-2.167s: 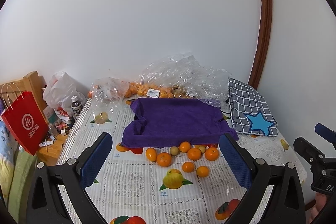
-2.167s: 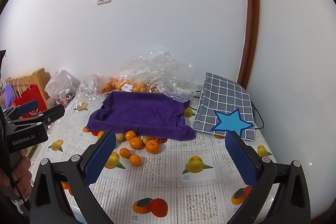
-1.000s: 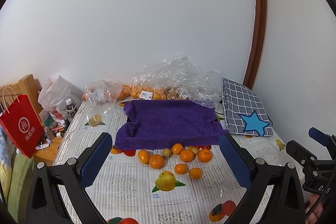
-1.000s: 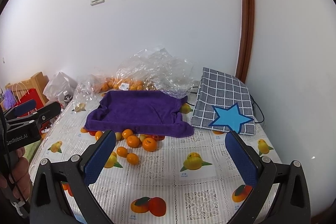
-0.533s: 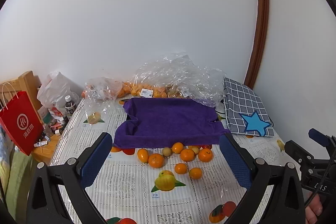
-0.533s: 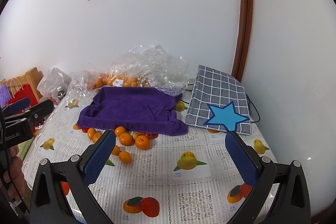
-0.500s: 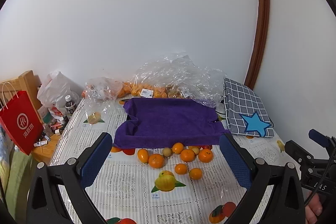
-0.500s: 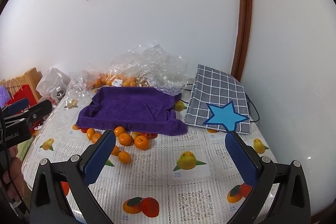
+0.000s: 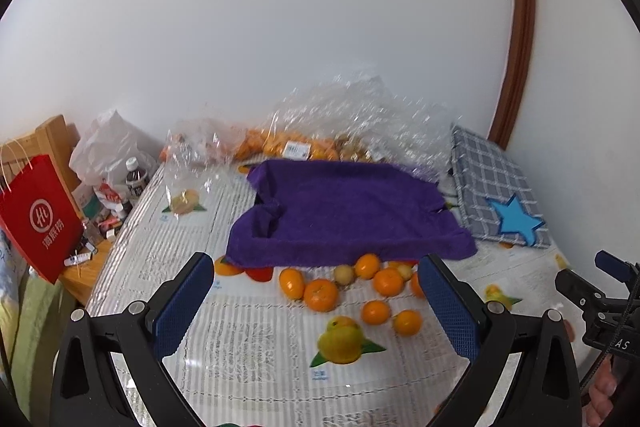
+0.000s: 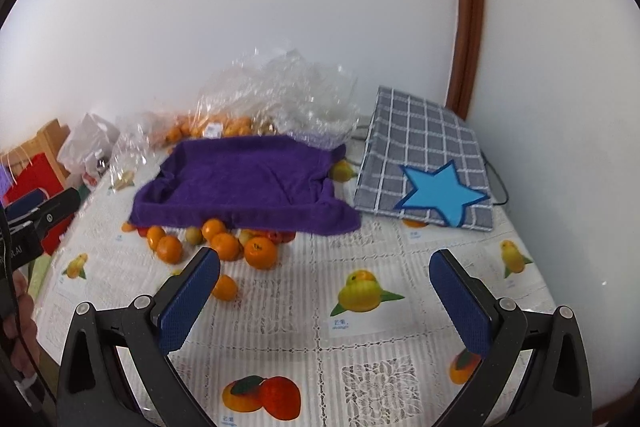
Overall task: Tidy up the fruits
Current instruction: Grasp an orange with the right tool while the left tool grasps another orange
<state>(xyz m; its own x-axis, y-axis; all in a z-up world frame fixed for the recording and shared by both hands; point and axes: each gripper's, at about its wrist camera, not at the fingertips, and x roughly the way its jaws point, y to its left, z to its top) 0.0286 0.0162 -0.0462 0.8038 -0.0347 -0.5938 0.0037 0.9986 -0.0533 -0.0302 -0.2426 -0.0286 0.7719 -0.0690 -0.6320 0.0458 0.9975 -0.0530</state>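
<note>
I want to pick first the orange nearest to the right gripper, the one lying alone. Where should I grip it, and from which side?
Grip the lone orange across its middle, coming from above. It is round and lies apart from the cluster, so its sides look free for both fingers. The right gripper is open and empty.

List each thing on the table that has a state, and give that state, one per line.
Left gripper: open, empty.
Right gripper: open, empty.
Purple towel: spread out, left edge bunched up.
Loose oranges: scattered on the tablecloth at the towel's near edge.
Clear plastic bags: crumpled, oranges inside.
Checked bag: lying flat.
Red paper bag: upright.
</note>
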